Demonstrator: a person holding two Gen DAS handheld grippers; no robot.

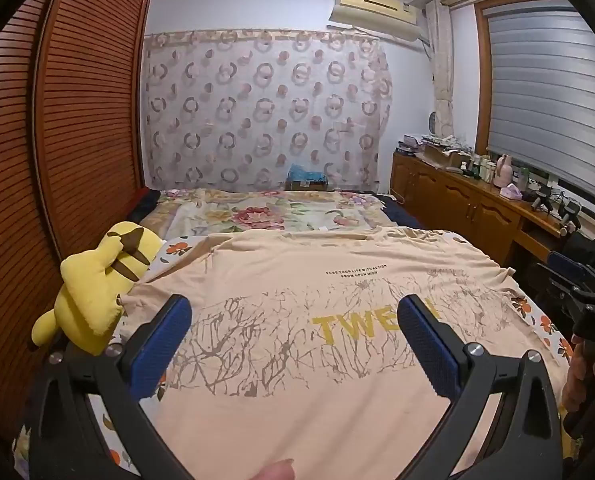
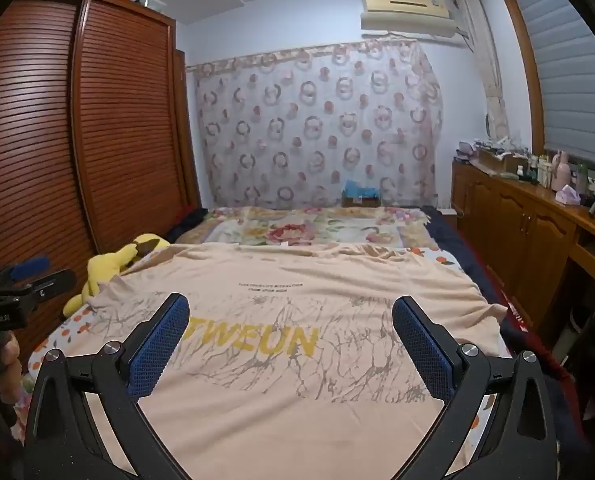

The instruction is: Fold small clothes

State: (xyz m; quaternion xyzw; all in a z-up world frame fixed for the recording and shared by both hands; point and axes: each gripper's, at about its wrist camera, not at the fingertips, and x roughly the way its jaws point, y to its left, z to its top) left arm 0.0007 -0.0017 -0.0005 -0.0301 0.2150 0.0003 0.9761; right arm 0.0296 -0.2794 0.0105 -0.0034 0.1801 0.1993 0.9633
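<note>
A peach T-shirt with a grey branch print and yellow letters lies spread flat on the bed; it also shows in the right wrist view. My left gripper is open and empty, held above the shirt's near left part. My right gripper is open and empty, above the shirt's near middle. The right gripper shows at the right edge of the left wrist view, and the left gripper at the left edge of the right wrist view.
A yellow plush toy lies at the shirt's left edge, against the slatted wardrobe. A floral quilt covers the far bed. A wooden cabinet with bottles runs along the right under the window.
</note>
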